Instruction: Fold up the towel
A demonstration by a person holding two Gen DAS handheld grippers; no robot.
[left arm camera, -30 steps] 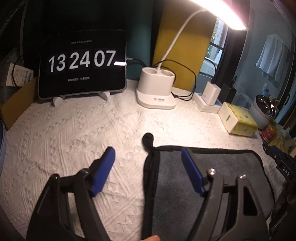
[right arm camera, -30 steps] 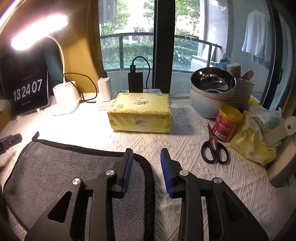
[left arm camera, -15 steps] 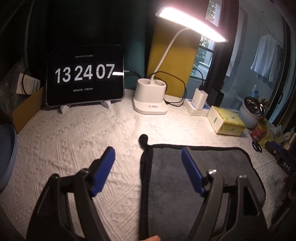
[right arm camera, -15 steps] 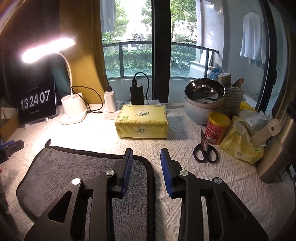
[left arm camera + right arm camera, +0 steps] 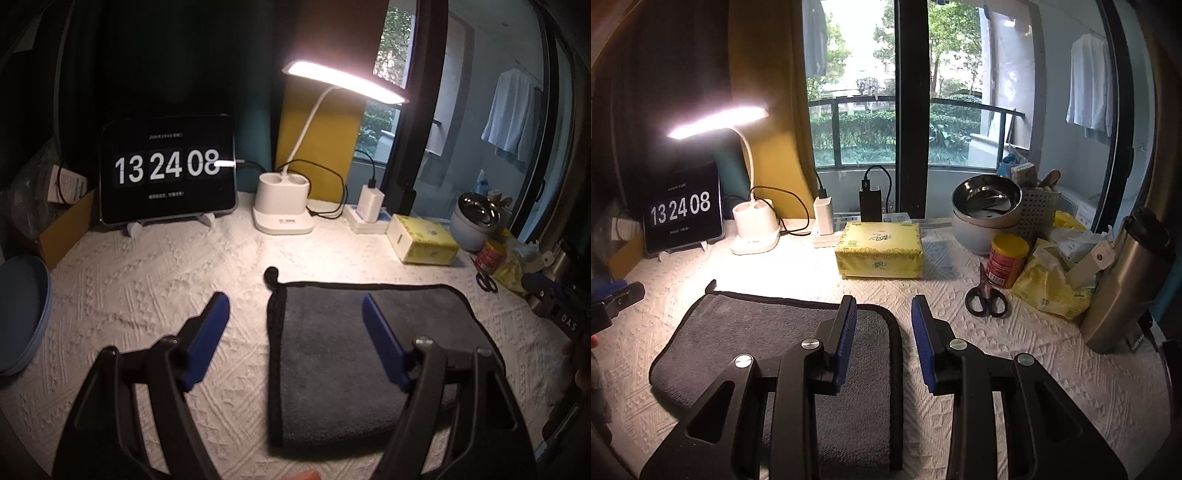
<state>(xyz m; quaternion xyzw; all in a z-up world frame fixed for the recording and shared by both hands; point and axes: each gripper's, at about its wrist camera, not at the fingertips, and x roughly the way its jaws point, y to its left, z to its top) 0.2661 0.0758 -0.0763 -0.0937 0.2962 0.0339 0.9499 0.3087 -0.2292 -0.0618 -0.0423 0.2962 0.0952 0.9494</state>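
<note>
A dark grey towel (image 5: 340, 354) with black trim lies folded flat on the white textured tablecloth (image 5: 147, 280); it also shows in the right wrist view (image 5: 757, 332). My left gripper (image 5: 295, 314) is open and empty, raised above the towel's left edge, which lies between its blue pads. My right gripper (image 5: 884, 314) is open and empty, raised above the towel's right edge. Each gripper's tip shows at the margin of the other's view.
At the back stand a tablet clock (image 5: 166, 177), a lit desk lamp (image 5: 284, 218) and chargers. A yellow tissue box (image 5: 881, 249), scissors (image 5: 985, 297), a red can (image 5: 1006, 260), steel bowls (image 5: 986, 199) and a steel flask (image 5: 1123, 280) crowd the right. A blue bowl (image 5: 22, 314) sits left.
Both grippers have risen and pulled back from the towel, so more of the table and lamp shows. The towel has stayed flat. The clock has ticked to 13:24:08.
</note>
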